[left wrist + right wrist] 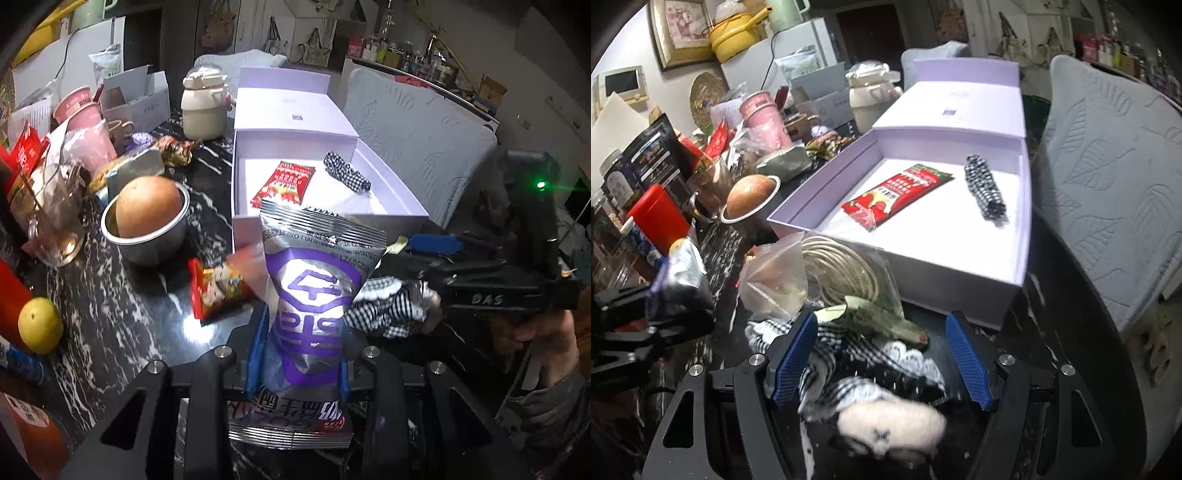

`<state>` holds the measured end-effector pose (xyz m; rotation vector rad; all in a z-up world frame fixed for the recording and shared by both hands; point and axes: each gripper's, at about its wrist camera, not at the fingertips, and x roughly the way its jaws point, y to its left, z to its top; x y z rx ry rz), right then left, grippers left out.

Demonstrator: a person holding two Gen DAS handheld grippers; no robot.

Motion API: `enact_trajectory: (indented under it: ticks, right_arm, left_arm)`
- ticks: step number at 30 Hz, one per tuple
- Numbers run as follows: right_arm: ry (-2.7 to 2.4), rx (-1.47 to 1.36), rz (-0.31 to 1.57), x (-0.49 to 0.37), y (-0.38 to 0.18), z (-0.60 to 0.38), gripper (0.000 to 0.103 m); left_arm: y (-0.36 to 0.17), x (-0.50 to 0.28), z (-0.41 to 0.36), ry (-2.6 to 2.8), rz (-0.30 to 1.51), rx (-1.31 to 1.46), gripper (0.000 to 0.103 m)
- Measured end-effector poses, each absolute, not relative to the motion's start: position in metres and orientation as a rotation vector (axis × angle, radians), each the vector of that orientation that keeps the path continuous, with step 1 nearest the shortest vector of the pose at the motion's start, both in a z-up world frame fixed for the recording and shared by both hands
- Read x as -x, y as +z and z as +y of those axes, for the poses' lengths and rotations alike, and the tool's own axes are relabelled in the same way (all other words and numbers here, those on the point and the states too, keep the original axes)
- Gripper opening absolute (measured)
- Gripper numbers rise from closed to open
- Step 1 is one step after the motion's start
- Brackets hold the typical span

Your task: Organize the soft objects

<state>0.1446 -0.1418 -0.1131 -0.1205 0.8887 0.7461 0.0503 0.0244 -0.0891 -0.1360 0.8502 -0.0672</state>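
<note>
Left gripper (297, 354) clamped on silver foil snack packet with purple logo (312, 291), held upright in front of open lilac cardboard box (332, 221).

Box on black marbled tabletop (122, 321) already holds red flat sachet (897, 197) and rolled black-white checked cloth (984, 194), lying apart. Right gripper (882, 363) wide apart, blue pads (967, 363) either side of crumpled checked fabric with lace trim (871, 369), not pressing it. Clear bag with coiled cable (827, 273) just beyond the fabric. Steel bowl with brown round fruit (147, 218) left of box.
</note>
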Motion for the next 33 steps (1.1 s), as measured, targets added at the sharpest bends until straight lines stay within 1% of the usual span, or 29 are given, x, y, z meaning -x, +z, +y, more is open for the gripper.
enact_trajectory:
  ticks: [7, 8, 9, 10, 12, 20, 21, 23, 33]
  right_arm:
    - [0.829, 0.104, 0.952, -0.158, -0.127, -0.134, 0.072]
    - [0.835, 0.102, 0.953, -0.159, -0.128, -0.134, 0.071]
    - [0.845, 0.100, 0.956, -0.159, -0.130, -0.133, 0.066]
    - [0.852, 0.098, 0.961, -0.160, -0.131, -0.133, 0.064]
    - [0.866, 0.092, 0.969, -0.159, -0.134, -0.132, 0.051]
    - [0.862, 0.115, 0.966, -0.148, -0.132, -0.136, 0.043]
    - [0.860, 0.109, 0.968, -0.147, -0.132, -0.138, 0.037]
    - [0.859, 0.089, 0.968, -0.143, -0.129, -0.144, 0.034]
    - [0.774, 0.029, 0.972, -0.113, -0.126, -0.179, 0.029]
  left_arm:
    - [-0.092, -0.059, 0.025, -0.075, 0.861, 0.157, 0.031]
    - [-0.094, -0.060, 0.025, -0.074, 0.865, 0.157, 0.031]
    - [-0.095, -0.061, 0.025, -0.074, 0.871, 0.158, 0.031]
    - [-0.096, -0.061, 0.025, -0.075, 0.874, 0.159, 0.031]
    - [-0.098, -0.061, 0.025, -0.077, 0.883, 0.161, 0.031]
    - [-0.099, -0.056, 0.023, -0.090, 0.888, 0.176, 0.031]
    - [-0.098, -0.054, 0.022, -0.092, 0.886, 0.177, 0.031]
    - [-0.097, -0.051, 0.020, -0.100, 0.883, 0.179, 0.031]
    - [-0.096, -0.032, -0.003, -0.167, 0.891, 0.177, 0.031]
